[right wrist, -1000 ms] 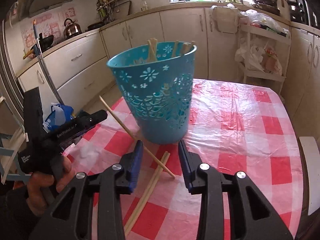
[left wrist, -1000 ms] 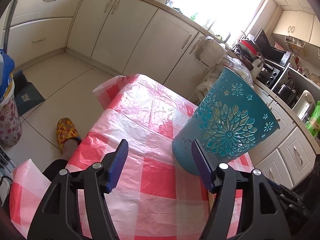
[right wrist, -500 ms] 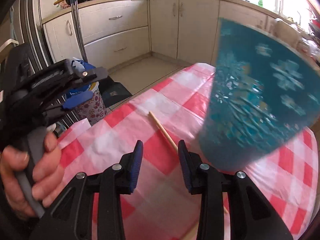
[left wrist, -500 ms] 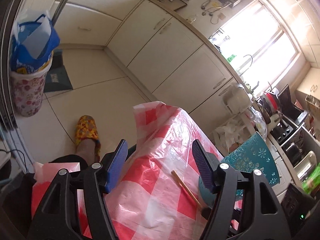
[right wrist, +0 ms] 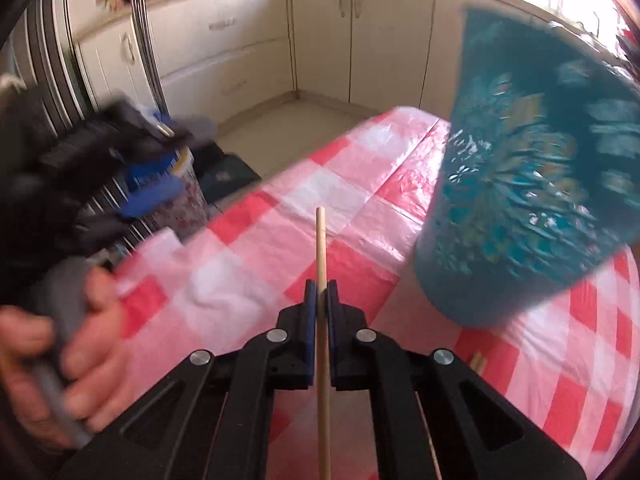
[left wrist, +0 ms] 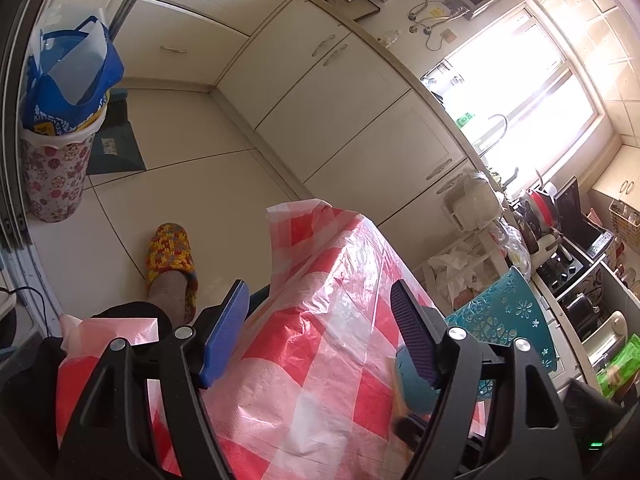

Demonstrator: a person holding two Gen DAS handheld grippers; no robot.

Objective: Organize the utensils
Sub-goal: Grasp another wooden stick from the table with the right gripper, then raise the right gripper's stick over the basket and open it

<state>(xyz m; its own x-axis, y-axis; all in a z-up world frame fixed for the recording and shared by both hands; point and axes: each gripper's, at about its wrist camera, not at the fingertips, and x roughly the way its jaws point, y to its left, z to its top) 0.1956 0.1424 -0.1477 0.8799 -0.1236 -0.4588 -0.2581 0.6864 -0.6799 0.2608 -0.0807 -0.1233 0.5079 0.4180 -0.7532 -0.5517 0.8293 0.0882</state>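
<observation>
Right tool (right wrist: pixel 319 304) clamped on one chopstick (right wrist: pixel 320 248) over the bench (right wrist: pixel 260 248), beside the holder (right wrist: pixel 520 184); left tool (left wrist: pixel 316 336) opening, nothing between; more sticks (right wrist: pixel 477 360) left on bench, none dropped in yet

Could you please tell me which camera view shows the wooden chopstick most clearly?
The right wrist view: the chopstick runs lengthwise up the frame, clamped in the right gripper. The left wrist view shows no chopstick.
</observation>
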